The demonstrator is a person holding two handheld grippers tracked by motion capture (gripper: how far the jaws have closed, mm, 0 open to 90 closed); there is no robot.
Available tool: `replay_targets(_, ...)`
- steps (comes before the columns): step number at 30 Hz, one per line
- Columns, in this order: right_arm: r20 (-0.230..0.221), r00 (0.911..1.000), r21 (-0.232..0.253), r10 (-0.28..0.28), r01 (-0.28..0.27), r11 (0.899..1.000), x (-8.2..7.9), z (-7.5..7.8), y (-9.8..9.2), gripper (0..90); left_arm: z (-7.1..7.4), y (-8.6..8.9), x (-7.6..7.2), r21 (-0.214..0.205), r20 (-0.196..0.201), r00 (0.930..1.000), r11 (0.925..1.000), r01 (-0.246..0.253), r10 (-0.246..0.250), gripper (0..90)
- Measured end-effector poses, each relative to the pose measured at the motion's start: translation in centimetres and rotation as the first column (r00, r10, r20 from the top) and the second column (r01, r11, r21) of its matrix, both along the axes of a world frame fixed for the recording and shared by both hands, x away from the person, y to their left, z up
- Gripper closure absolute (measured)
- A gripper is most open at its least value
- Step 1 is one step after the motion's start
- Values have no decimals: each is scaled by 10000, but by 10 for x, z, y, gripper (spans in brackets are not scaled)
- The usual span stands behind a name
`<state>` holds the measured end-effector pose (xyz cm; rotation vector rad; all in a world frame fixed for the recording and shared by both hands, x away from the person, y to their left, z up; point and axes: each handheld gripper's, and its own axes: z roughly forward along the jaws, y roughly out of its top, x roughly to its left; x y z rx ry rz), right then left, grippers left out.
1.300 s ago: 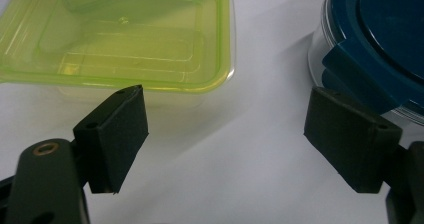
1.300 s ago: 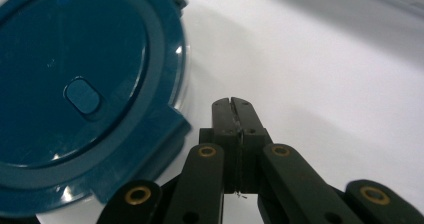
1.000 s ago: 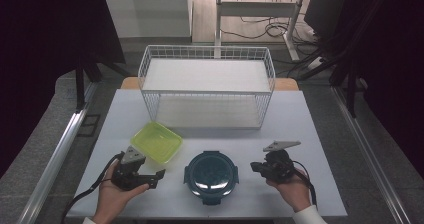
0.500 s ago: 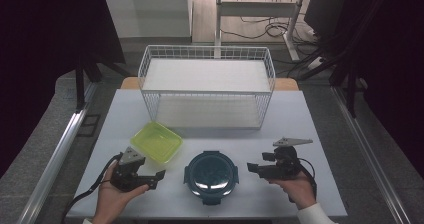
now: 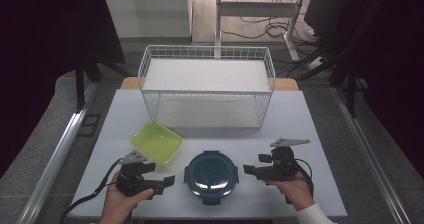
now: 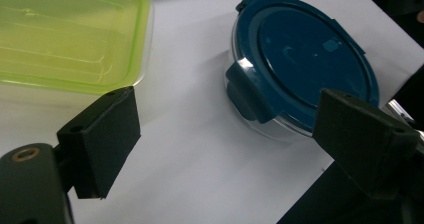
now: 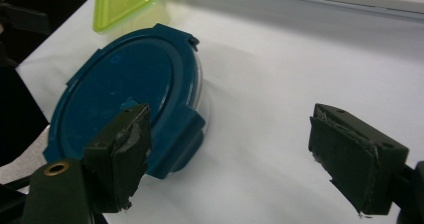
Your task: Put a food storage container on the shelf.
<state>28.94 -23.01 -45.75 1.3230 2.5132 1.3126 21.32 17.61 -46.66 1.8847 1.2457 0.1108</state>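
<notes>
Both hands enter from the near edge of the table (image 5: 310,119), each holding its tool low and roughly level, jaws turned inward toward the centre. The left gripper (image 5: 169,180) sits in the person's left hand (image 5: 120,200), a black cable trailing off toward the table's near left corner. Its jaws stand wide apart with nothing between them; in the left gripper view the flat, matte black pads frame bare tabletop. The right gripper (image 5: 247,169) rests in the right hand (image 5: 292,188), white sleeve visible at the wrist. Its jaws have just been opening and now stand wide apart, empty; one pad surface looks scuffed and frayed in the right gripper view.

Between the two grippers lies the round container (image 5: 211,171): a clear body under a glossy dark blue lid with four snap tabs. It touches neither gripper.

Just beyond the left gripper sits a rectangular lime-green tub (image 5: 156,141), translucent plastic with rounded corners, set at a slant.

Farther back stands a white wire basket (image 5: 207,54), oblong, of fine grid mesh. The table surface is smooth, matte white.
</notes>
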Motion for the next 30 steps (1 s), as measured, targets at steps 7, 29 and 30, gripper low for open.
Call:
replay_targets(7, -455, 9988, 351, 199, -183, 9992, -2, -5, 7, 176, -8, -8, 6, -710, -665, 9968, 9967, 385, -433, 120)
replay_targets(29, -2103, 9760, 1390, 557, -265, 9899, -3, -30, 36, 149, -32, -43, 38, -1739, -1971, 9736, 9815, 805, -1148, 171)
replay_targets(30, -2164, 9748, 1400, 540, -238, 9899, -3, -31, 36, 147, -32, -43, 38, -1739, -1971, 9736, 9815, 805, -1148, 171)
